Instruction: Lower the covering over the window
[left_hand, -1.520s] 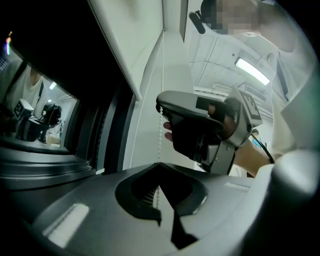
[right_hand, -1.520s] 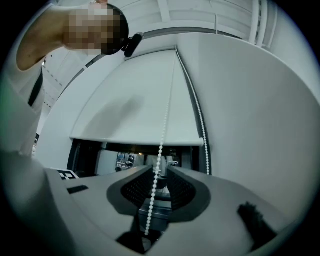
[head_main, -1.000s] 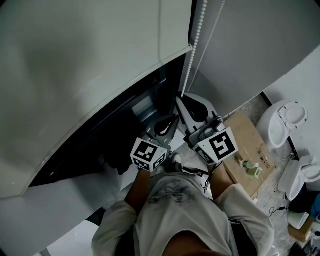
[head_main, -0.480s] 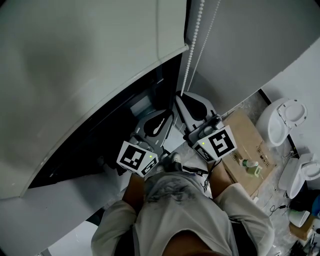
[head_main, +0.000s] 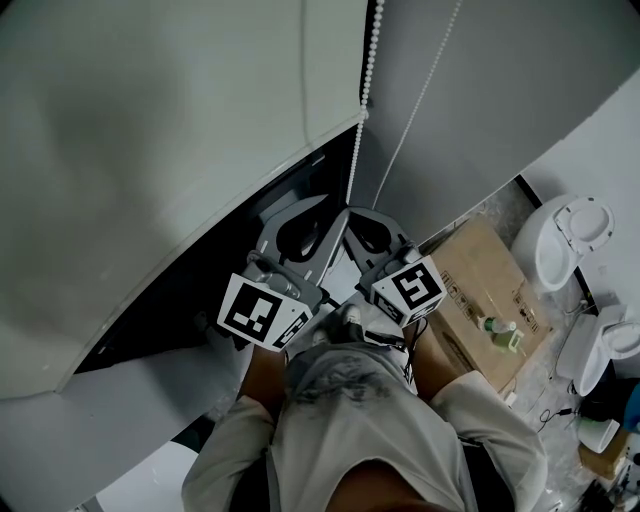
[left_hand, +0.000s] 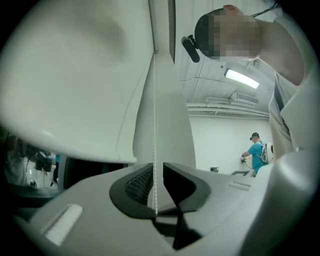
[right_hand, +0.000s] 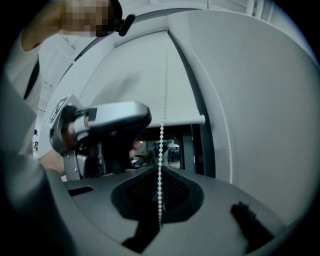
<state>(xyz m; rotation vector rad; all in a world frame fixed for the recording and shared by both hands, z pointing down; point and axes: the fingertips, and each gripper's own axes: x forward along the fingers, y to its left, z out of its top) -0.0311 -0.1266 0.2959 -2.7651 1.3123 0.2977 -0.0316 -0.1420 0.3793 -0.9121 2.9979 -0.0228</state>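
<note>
- One roller blind (head_main: 170, 120) fills the left and far side of the head view. Its bottom bar (right_hand: 182, 120) hangs partway down, so the covering is only partly lowered.
- One window (head_main: 215, 285) shows as a dark band below that bar, the part yet to be covered.
- One cardboard box (head_main: 480, 285) sits to the right, well apart from the work.
- Two grippers meet nose to nose just right of the blind's end, because the cord hangs there. The left gripper (left_hand: 157, 172) is pinched onto the bead chain (left_hand: 154, 125). The right gripper (right_hand: 160, 172) is clamped on it too, seemingly lower on the same strand, which suits hand-over-hand pulling.
- Two strands of the loop show: the gripped one, and a second strand (head_main: 430, 85) running free to its right.
</note>
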